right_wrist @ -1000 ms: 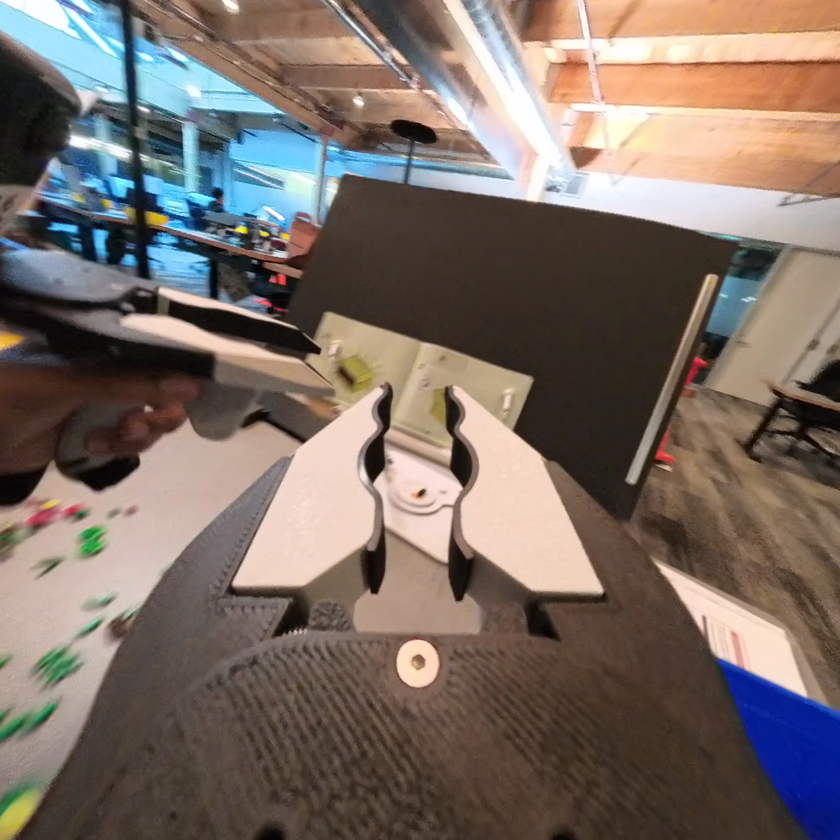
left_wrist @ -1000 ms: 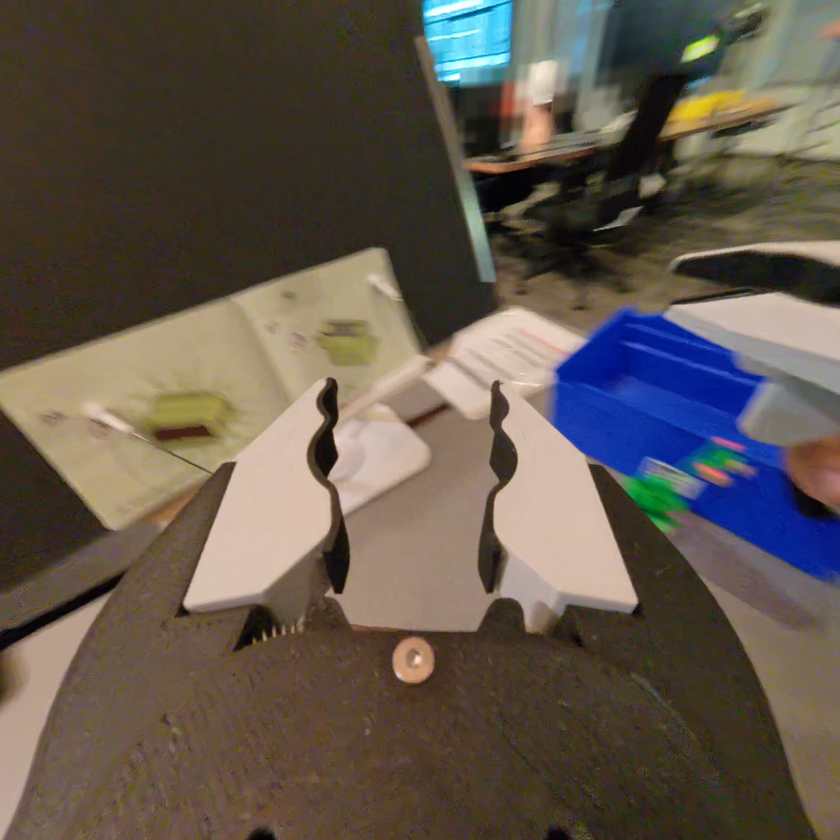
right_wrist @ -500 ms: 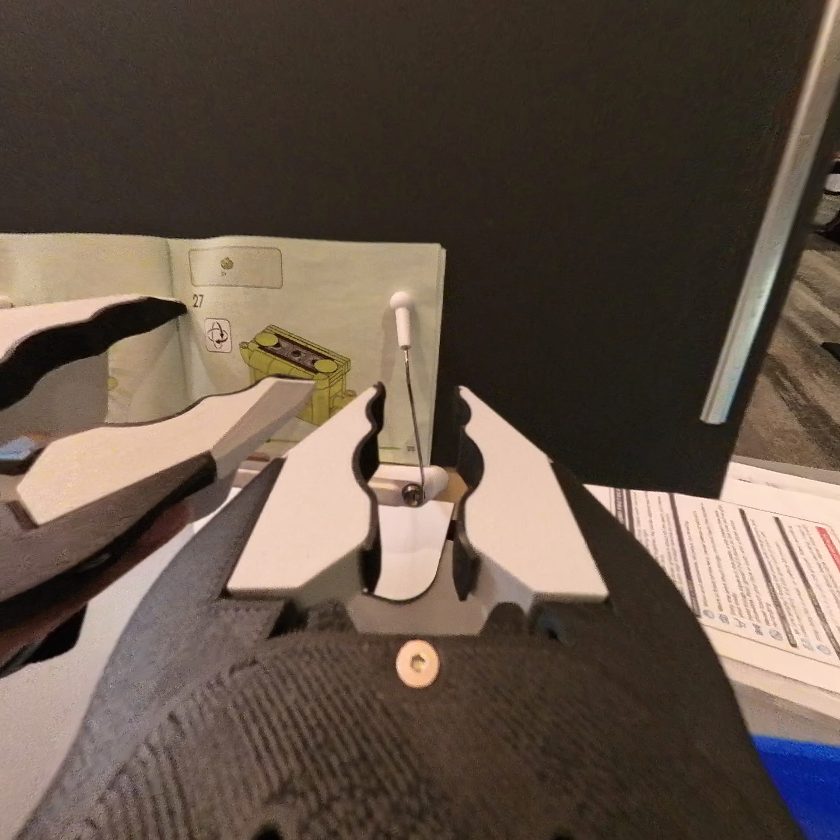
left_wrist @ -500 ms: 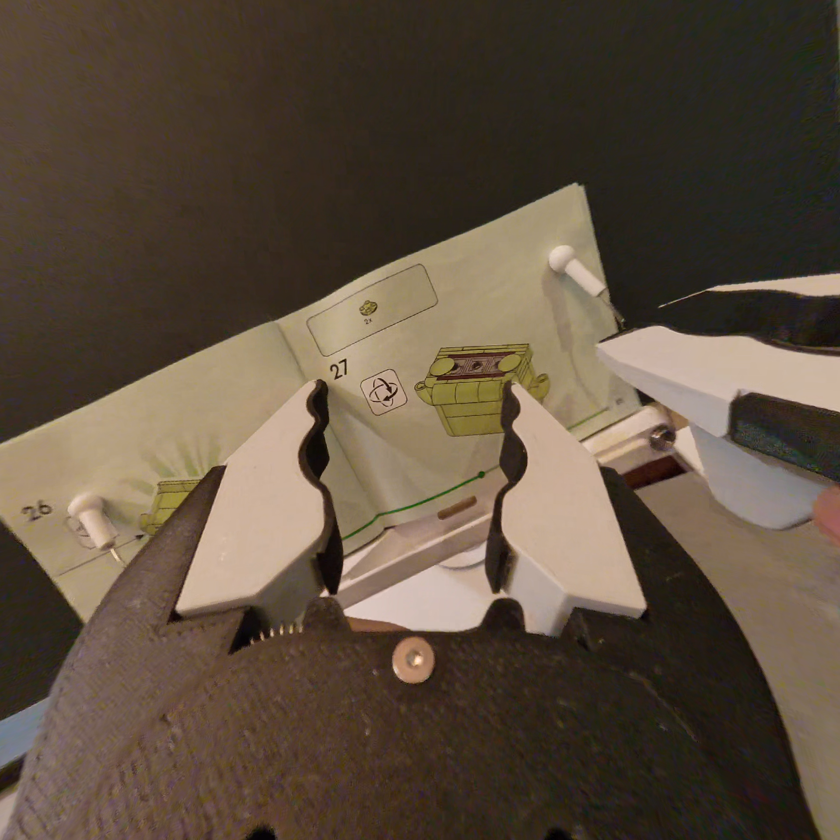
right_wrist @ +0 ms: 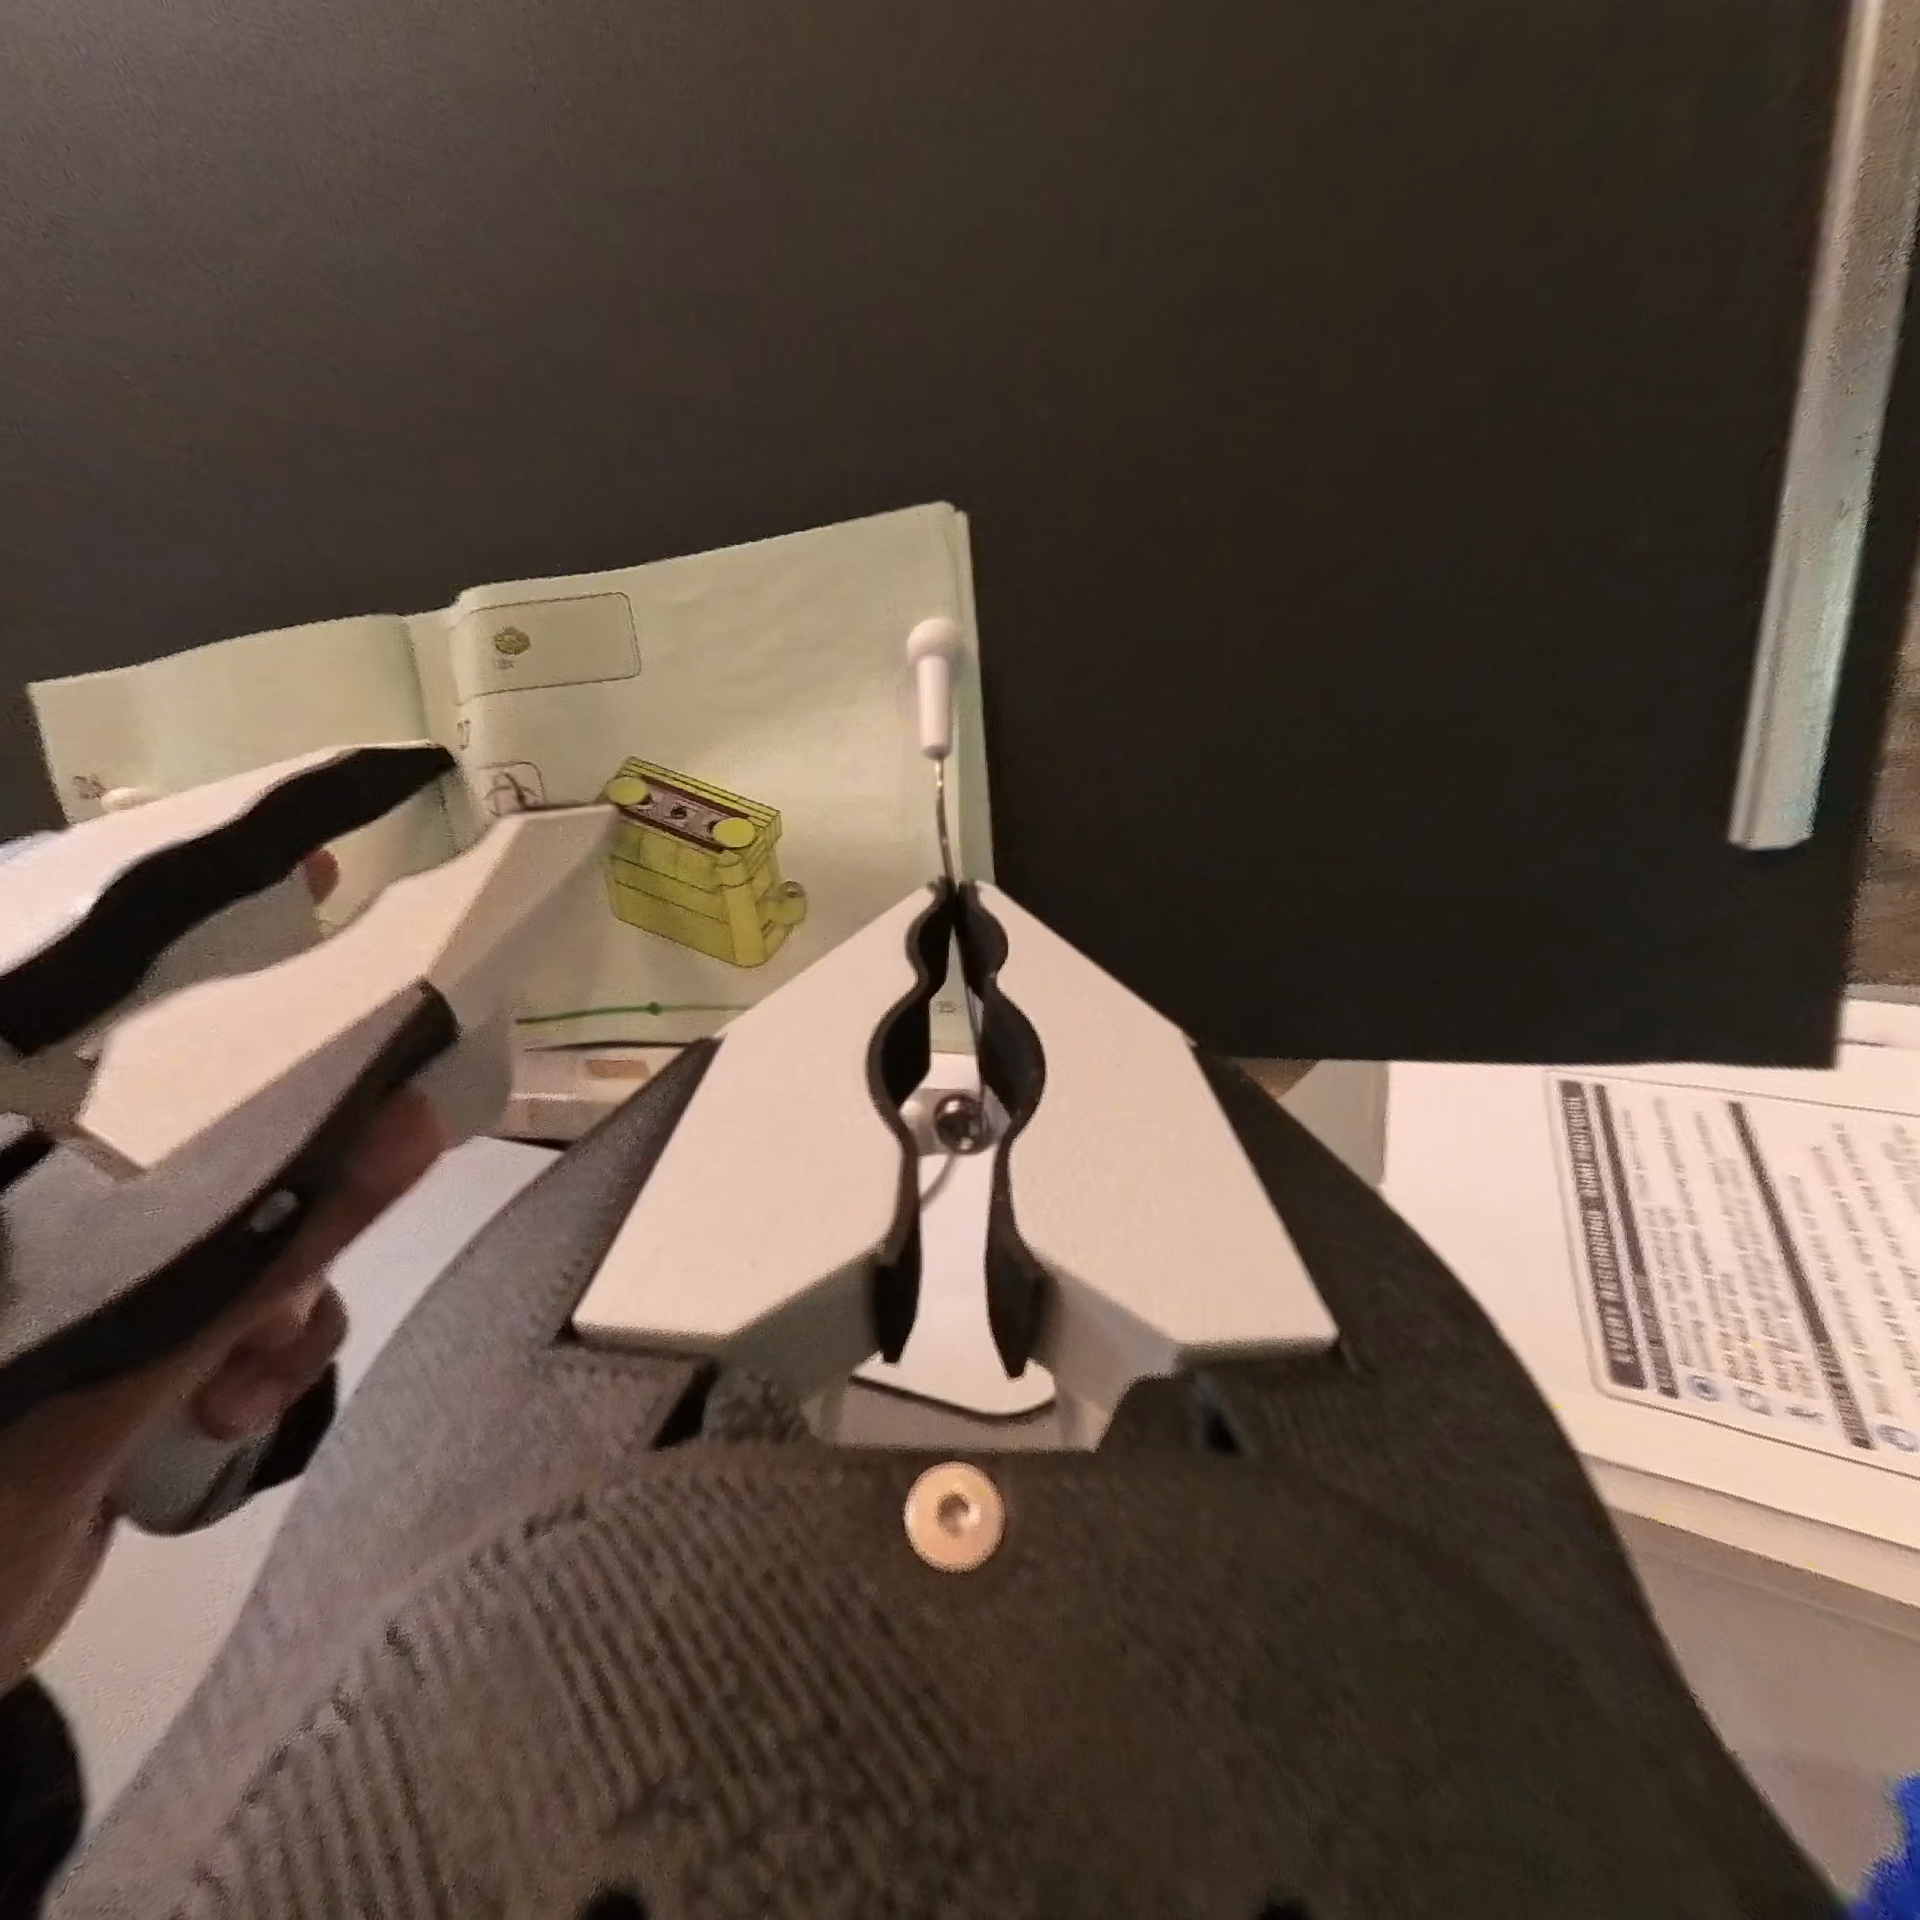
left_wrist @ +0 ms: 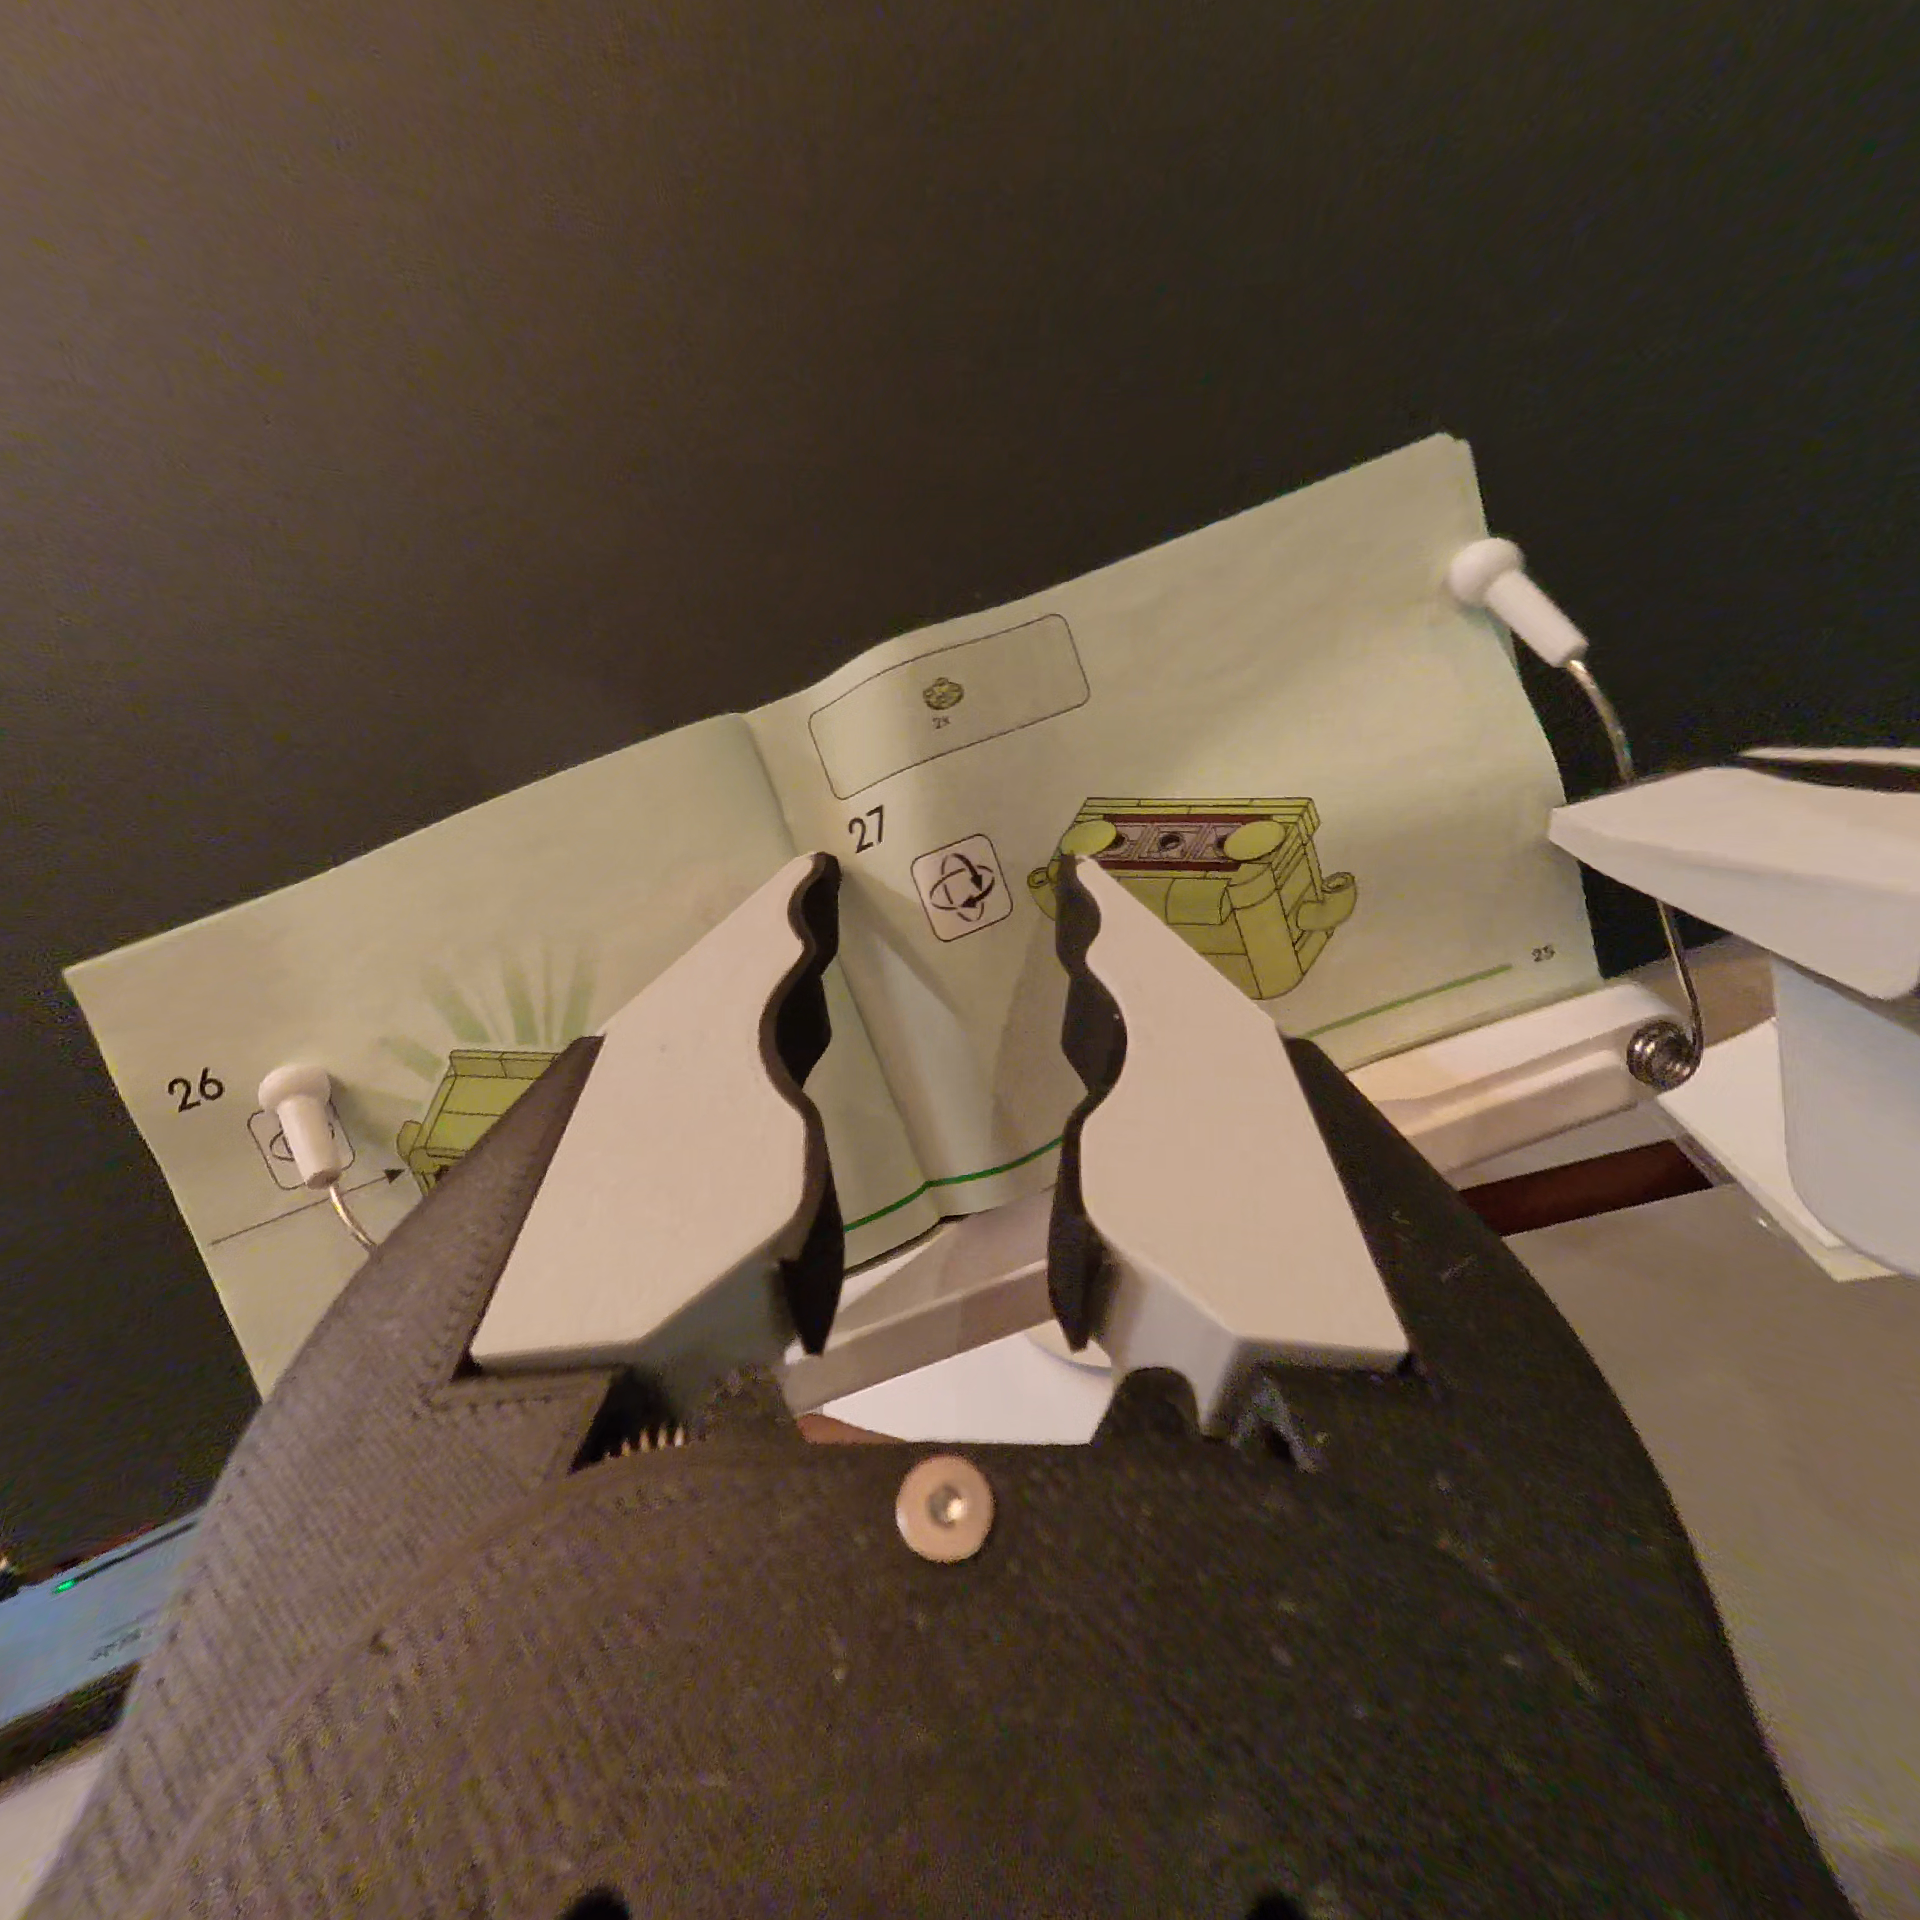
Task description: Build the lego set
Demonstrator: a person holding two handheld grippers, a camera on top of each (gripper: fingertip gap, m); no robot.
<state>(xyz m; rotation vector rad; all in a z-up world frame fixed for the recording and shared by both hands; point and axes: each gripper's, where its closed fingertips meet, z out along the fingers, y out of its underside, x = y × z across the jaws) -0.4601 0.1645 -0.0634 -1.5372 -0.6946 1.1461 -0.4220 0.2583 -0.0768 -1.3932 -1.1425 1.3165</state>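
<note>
Left wrist view: instruction booklet point(left_wrist: 665, 925) stands open on a white stand point(left_wrist: 1455, 1049), against a dark panel point(left_wrist: 831, 364). A white-tipped wire arm point(left_wrist: 301, 1107) pins its left page; a second wire arm point(left_wrist: 1512, 597) pins the right. Left gripper point(left_wrist: 940, 894) held level before the centre fold, fingers spread, nothing between them. Right gripper point(left_wrist: 1745, 821) enters at the right edge, beside the right wire.

Right wrist view: left gripper point(right_wrist: 509, 790) crosses in front of the booklet point(right_wrist: 727, 665), a hand point(right_wrist: 249, 1340) under it. Right gripper point(right_wrist: 951, 894) fingertips pinched on the right wire arm point(right_wrist: 940, 790) below its white tip. Printed sheet point(right_wrist: 1714, 1247) lies flat at far right.
</note>
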